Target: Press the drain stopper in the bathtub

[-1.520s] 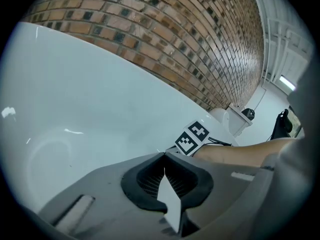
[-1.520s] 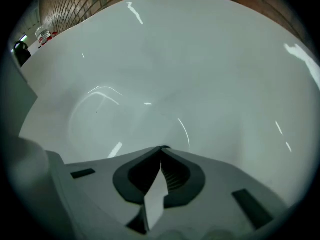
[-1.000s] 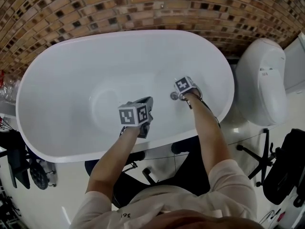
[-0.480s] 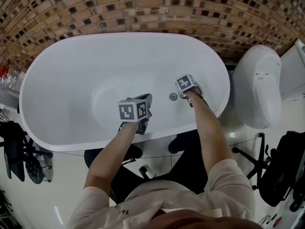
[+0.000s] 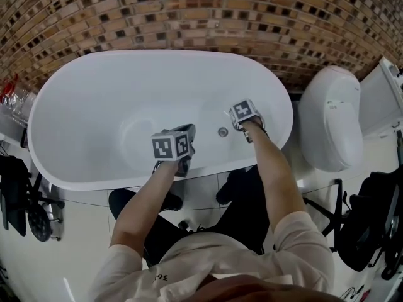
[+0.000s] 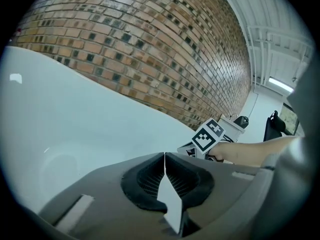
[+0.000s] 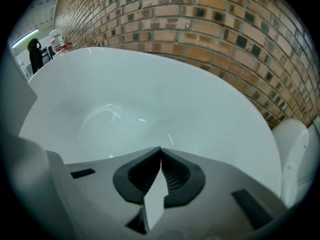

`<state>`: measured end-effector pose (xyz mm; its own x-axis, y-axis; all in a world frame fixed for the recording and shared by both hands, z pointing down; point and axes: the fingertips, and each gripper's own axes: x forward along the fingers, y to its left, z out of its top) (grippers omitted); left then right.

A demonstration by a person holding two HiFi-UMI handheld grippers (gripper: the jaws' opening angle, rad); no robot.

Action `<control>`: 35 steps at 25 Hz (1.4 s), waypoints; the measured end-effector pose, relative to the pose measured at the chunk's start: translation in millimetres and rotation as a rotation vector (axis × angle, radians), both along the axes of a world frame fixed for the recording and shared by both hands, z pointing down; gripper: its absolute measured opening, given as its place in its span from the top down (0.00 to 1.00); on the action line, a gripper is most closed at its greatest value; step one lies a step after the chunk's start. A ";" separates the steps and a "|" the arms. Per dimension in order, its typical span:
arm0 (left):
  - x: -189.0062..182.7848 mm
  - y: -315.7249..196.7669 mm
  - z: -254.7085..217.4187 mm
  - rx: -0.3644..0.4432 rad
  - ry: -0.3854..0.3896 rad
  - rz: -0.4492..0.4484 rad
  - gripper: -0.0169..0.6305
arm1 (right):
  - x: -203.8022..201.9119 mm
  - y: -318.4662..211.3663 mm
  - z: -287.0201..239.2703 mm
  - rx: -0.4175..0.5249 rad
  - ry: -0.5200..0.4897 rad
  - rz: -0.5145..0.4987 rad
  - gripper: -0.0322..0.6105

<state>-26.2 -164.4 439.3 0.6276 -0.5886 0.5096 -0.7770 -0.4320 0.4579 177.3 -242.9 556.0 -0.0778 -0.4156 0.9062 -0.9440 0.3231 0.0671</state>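
The right gripper [image 7: 160,154] has drawn just off the small round chrome drain stopper [image 5: 222,131], now uncovered on the floor of the white oval bathtub [image 5: 157,54], so the press looks done; both forearms reach over the near rim, the left gripper [image 6: 164,156] idle mid-tub, each gripper's fingers closed together on nothing.

Light bright and even, from above; a strip lamp [image 6: 280,84] shows in the left gripper view. White tub [image 5: 94,106] close to washed out, small glints on its floor. Shadows faint. Both gripper views fisheyed, corners black; left claw [image 6: 164,155] and right claw [image 7: 160,149] soft. Head view sharp, brick wall [image 5: 189,11] bowed.
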 end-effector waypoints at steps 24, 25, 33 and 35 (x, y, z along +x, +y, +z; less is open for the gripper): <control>-14.9 52.9 -88.9 0.170 0.011 -0.018 0.96 | -7.9 39.2 -118.9 0.199 0.015 -0.035 0.93; -15.5 55.1 -91.6 0.175 0.010 -0.021 0.96 | -7.8 41.6 -121.8 0.203 0.016 -0.035 0.93; -15.3 68.1 -107.7 0.216 0.006 -0.022 0.96 | -8.4 60.4 -141.8 0.247 0.005 -0.030 0.93; -15.3 70.9 -112.8 0.226 0.010 -0.022 0.96 | -3.4 60.3 -152.7 0.286 0.029 -0.030 0.93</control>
<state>-41.5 -93.4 326.5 0.6178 -0.7006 0.3569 -0.7832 -0.5079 0.3588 173.9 -182.6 403.3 -0.0698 -0.6526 0.7545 -0.9305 0.3152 0.1865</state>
